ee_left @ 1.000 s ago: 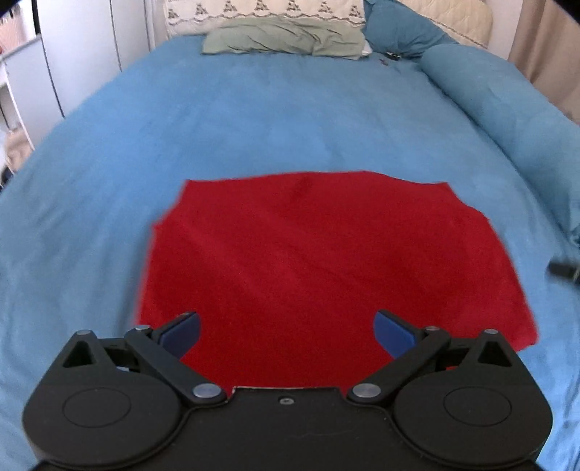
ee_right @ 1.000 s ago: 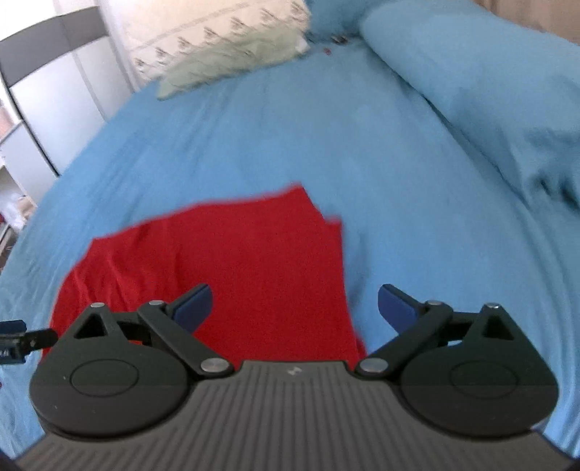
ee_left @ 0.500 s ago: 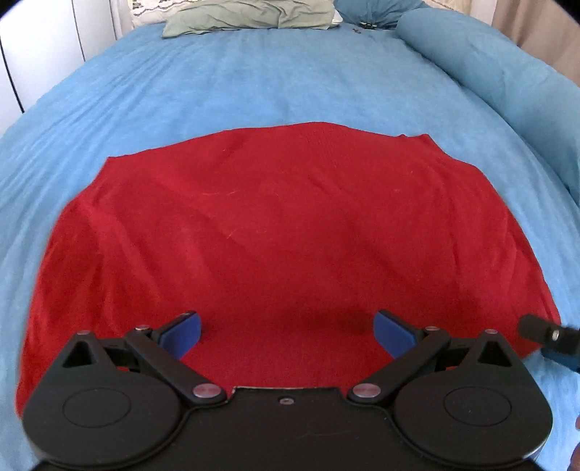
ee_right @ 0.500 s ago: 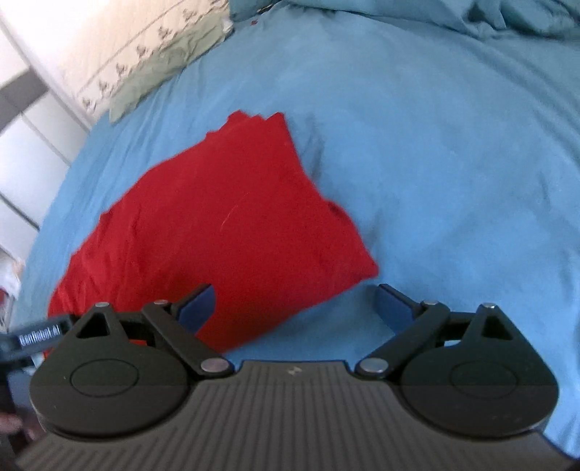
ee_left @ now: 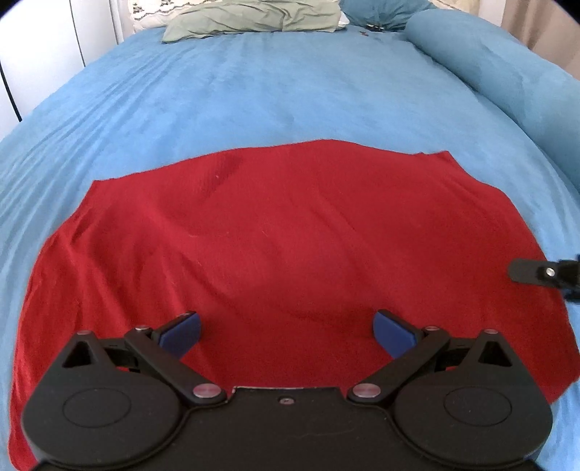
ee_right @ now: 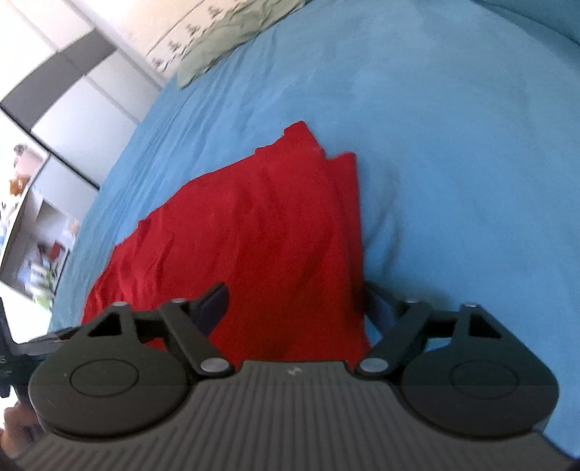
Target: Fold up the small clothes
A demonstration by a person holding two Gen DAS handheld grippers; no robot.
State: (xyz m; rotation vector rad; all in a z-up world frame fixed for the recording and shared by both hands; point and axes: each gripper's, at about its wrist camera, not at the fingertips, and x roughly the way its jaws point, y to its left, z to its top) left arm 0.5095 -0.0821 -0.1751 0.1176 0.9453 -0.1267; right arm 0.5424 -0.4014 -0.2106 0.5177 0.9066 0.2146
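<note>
Red garment [ee_left: 290, 246] flat on blue bedcover [ee_left: 253, 90], seems already folded partly. Left gripper [ee_left: 286, 331] spread wide, empty, cloth beyond fingers. Right gripper [ee_right: 297, 300] spread wide, straddling its right edge. Further folds remain.

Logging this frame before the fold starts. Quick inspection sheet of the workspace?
Surface: bed with blue cover, lightly wrinkled.
Job's things: red cloth lying spread out and mostly flat; in the right wrist view its right edge shows stacked layers.
Clutter: green pillow at the head of the bed; rolled blue blanket along the right side.
Grippers: left gripper open above the near edge of the cloth; right gripper open, straddling the cloth's right edge.
Cables: nothing seen.
Surroundings: white wardrobe doors to the left.
</note>
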